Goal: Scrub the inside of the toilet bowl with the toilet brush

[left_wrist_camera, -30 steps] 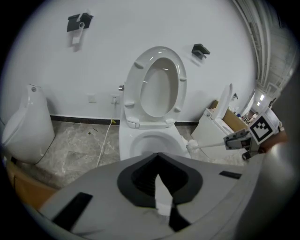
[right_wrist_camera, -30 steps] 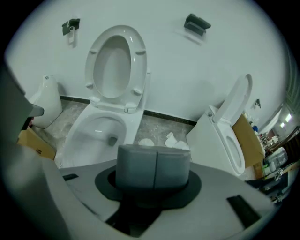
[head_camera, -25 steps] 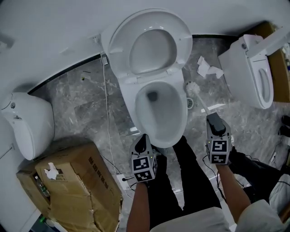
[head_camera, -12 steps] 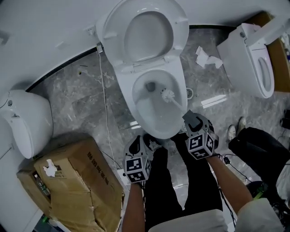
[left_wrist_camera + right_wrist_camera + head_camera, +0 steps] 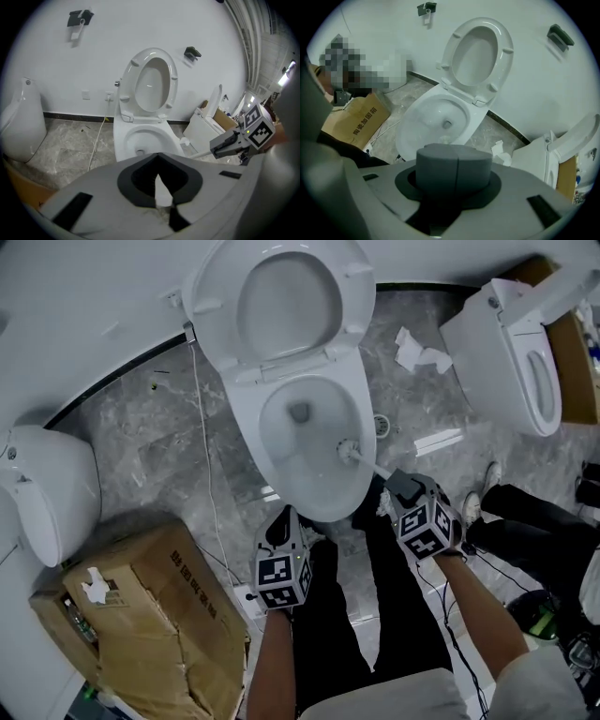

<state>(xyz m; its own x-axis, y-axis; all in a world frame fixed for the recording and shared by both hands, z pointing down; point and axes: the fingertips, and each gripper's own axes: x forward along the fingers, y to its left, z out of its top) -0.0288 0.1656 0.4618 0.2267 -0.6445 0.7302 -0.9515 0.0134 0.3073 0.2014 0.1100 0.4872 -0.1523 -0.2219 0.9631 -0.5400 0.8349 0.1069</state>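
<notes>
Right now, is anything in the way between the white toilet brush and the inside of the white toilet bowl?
No, nothing visible. The white seat and lid stand flipped up, and the bristly white toilet brush, held by the right gripper, already has its head inside the white ceramic toilet bowl.

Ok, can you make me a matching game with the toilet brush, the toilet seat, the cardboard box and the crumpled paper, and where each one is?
Things:
1. toilet brush
2. toilet seat
3. cardboard box
4. crumpled paper

Places or states:
A. flipped up
B. white, lying on the grey floor
C. head down inside the bowl
D. brown and dented, at the lower left of the head view

Pairs: 1-C, 2-A, 3-D, 4-B
</notes>
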